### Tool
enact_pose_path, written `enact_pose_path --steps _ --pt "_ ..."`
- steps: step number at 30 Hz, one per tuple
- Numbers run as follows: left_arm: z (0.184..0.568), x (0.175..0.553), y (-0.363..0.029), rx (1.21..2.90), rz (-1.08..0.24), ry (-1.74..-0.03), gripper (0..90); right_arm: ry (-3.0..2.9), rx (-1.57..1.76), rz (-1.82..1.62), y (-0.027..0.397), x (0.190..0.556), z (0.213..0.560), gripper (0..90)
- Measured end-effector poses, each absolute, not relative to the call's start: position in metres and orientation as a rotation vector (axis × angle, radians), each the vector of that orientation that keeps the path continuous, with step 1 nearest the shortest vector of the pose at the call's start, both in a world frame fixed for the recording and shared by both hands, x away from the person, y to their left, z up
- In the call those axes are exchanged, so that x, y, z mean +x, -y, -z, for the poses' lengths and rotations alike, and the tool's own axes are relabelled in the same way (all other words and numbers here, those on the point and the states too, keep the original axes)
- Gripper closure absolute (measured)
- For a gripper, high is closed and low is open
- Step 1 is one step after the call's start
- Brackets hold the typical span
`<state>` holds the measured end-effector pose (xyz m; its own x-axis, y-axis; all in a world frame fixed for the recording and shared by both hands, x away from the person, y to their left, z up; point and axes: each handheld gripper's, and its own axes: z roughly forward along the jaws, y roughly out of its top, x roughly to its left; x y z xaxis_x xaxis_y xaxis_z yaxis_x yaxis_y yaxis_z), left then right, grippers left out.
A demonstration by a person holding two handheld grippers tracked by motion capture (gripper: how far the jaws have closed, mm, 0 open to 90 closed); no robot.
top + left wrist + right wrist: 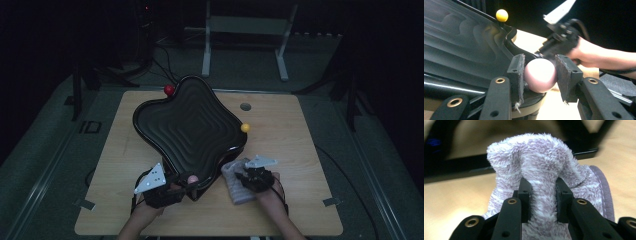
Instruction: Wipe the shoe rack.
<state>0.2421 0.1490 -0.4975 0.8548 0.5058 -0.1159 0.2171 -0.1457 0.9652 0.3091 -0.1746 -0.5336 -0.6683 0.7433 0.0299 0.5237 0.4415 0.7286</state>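
Observation:
A black tray (187, 127) with rippled, stepped contours lies across the wooden table (295, 150). It carries ball knobs at its corners: a red ball (169, 90) at the far one, a yellow ball (245, 127) at the right one, a pink ball (192, 178) at the near one. My left gripper (187, 181) is shut on the pink ball (540, 75), both pads pressed to its sides. To the right of that corner, my right gripper (245, 172) is shut on a fuzzy lilac cloth (541, 157), which bunches up between the jaws. The cloth (234, 187) rests on the table beside the tray's near edge.
A small grey round disc (245, 106) sits in the tabletop right of the tray. A white metal frame (245, 30) stands on the floor behind the table. The room around is dark. Bare wood lies to the far right and far left of the tray.

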Motion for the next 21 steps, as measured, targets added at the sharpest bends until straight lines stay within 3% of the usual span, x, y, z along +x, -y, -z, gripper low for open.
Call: enact_pose_path --steps 9,21 --pt "0.498 0.242 -0.149 1.725 -0.276 -0.560 60.4 -2.616 0.728 -1.268 0.129 0.252 0.521 71.8" --pt "0.497 0.242 -0.149 1.729 -0.275 -0.569 60.5 -2.656 0.635 -1.373 0.096 0.256 0.522 72.6"
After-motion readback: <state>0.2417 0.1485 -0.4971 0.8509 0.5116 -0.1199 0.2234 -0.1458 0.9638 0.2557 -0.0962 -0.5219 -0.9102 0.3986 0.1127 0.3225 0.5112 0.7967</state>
